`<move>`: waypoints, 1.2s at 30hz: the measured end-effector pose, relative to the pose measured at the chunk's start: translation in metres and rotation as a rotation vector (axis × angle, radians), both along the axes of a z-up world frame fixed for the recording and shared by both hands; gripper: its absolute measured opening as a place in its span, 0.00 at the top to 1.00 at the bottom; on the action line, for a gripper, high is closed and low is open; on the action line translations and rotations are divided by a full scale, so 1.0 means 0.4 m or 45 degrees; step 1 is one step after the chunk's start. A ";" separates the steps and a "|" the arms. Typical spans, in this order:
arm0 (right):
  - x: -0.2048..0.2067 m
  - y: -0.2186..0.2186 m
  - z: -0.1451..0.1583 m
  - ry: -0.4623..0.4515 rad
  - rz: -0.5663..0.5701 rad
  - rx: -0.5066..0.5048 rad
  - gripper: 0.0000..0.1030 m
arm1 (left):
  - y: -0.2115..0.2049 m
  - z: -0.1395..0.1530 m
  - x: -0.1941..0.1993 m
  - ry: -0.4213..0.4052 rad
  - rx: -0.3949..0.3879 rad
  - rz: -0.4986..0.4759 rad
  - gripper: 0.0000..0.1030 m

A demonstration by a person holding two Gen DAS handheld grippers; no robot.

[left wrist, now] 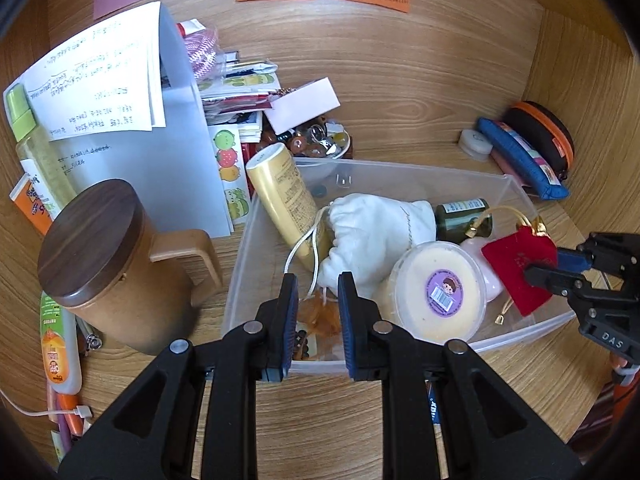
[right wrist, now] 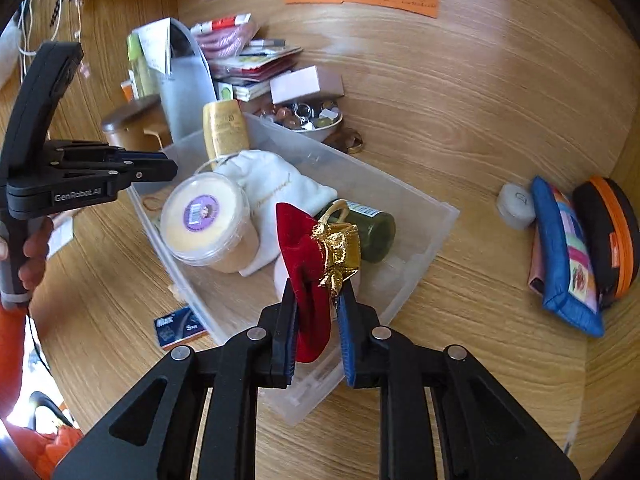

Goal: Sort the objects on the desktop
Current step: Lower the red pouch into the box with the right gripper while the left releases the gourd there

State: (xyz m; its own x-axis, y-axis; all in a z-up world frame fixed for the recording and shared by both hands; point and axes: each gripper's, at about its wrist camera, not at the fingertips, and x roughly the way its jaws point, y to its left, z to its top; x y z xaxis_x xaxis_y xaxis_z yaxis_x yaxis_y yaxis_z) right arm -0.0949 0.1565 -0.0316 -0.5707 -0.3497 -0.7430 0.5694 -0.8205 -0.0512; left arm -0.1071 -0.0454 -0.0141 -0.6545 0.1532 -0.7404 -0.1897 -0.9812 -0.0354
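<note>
A clear plastic bin [left wrist: 520, 334] [right wrist: 436, 216] on the wooden desk holds a yellow tube [left wrist: 286, 200], a white cloth pouch [left wrist: 372, 232] [right wrist: 276, 188], a round lidded tub [left wrist: 438, 290] [right wrist: 204, 212] and a dark green bottle [left wrist: 464, 218] [right wrist: 372, 232]. My right gripper [right wrist: 318, 308] [left wrist: 548, 270] is shut on a red velvet pouch [right wrist: 308, 264] [left wrist: 520, 268] with gold trim, holding it over the bin's right end. My left gripper [left wrist: 318, 292] [right wrist: 168, 164] is open and empty above the bin's near left rim.
A brown lidded mug [left wrist: 116, 264] stands left of the bin. A white file holder with papers [left wrist: 176, 152] and a bowl of trinkets [left wrist: 320, 142] stand behind. A blue pouch [right wrist: 564, 260], black-orange case [right wrist: 612, 236] and white round box [right wrist: 516, 204] lie right.
</note>
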 end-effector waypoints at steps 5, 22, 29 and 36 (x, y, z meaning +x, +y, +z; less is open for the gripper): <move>-0.018 -0.010 -0.004 0.033 0.016 0.104 0.86 | 0.010 -0.003 0.008 -0.004 -0.004 -0.032 0.82; -0.093 0.017 0.025 0.081 -0.068 0.178 0.66 | 0.070 -0.003 0.064 0.014 0.008 -0.129 0.82; -0.046 0.019 0.049 0.116 -0.099 0.142 0.61 | 0.084 0.023 0.084 0.065 -0.023 -0.146 0.81; 0.018 0.016 0.093 0.163 -0.109 0.066 0.51 | 0.080 0.048 0.124 0.122 -0.043 -0.140 0.72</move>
State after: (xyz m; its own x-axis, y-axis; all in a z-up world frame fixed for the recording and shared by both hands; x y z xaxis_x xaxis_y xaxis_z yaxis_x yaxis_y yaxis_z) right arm -0.0876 0.1627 0.0056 -0.6880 -0.2588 -0.6780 0.4836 -0.8601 -0.1624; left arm -0.0574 -0.0136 0.0052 -0.7030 0.2038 -0.6814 -0.2969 -0.9547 0.0209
